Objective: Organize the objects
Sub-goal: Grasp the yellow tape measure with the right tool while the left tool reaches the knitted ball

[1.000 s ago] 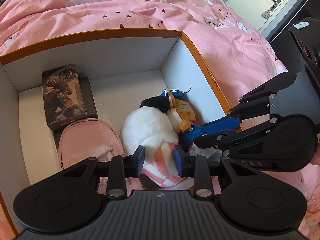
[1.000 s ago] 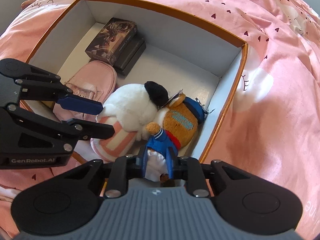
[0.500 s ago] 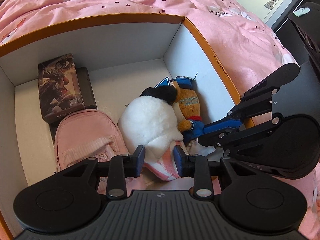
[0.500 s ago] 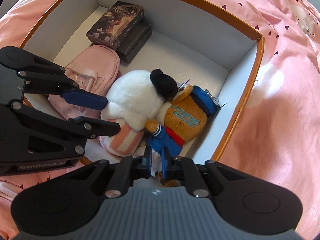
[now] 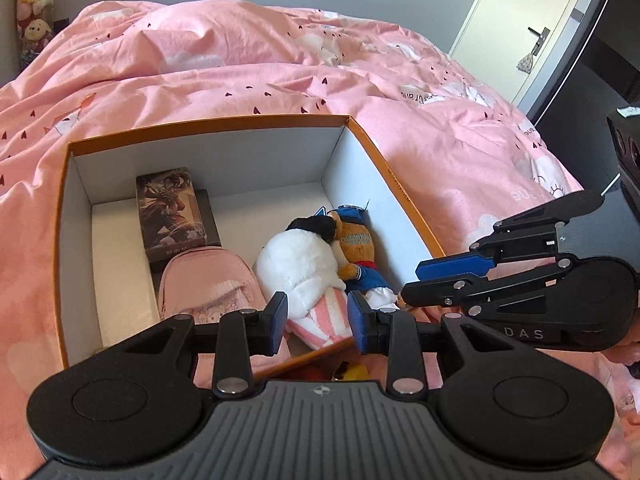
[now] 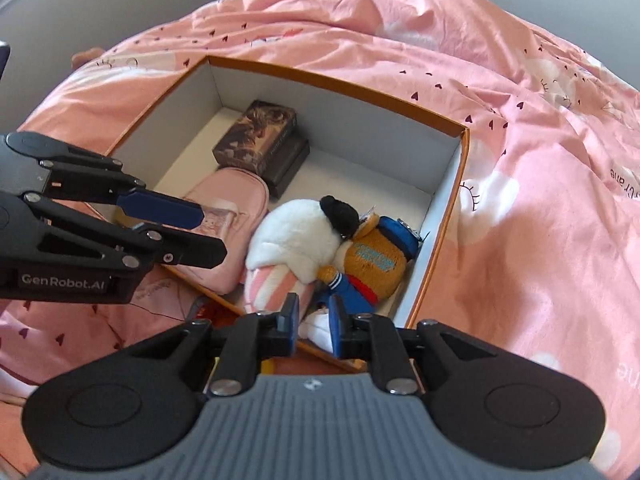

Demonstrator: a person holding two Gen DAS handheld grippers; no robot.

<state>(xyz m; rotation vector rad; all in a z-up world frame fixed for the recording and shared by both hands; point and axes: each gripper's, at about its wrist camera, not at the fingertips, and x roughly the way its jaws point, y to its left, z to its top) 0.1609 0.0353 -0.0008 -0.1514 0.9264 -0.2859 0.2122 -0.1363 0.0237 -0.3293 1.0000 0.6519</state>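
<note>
Left gripper [image 5: 318, 322], black with blue pads, is hovering over the near rim of the box, jaws standing narrowly apart and gripping nothing; right gripper [image 6: 313, 322] is hanging beside it at the near right corner, its jaws having just been opening to a slim gap, nothing between them. Orange-rimmed white cardboard box [image 6: 460, 200] is lying on the pink heart-print duvet [image 6: 540, 160] and already holding four items: white plush toy with black cap and pink-striped base [image 6: 292, 244] at the near middle, brown plush bear in blue sailor outfit [image 6: 372, 264] touching it along the right wall, pink fabric mini backpack [image 6: 236, 200] by the near left, dark illustrated card box stacked on a black box [image 6: 260, 136] toward the far left. Packing is judged largely done. Small red and yellow objects [image 5: 348, 370] are showing just outside the near wall, unidentifiable, possibly remaining. Far half of the floor is standing free; nothing is blocking access. Grey door [image 5: 520, 32] is standing beyond the bed.
</note>
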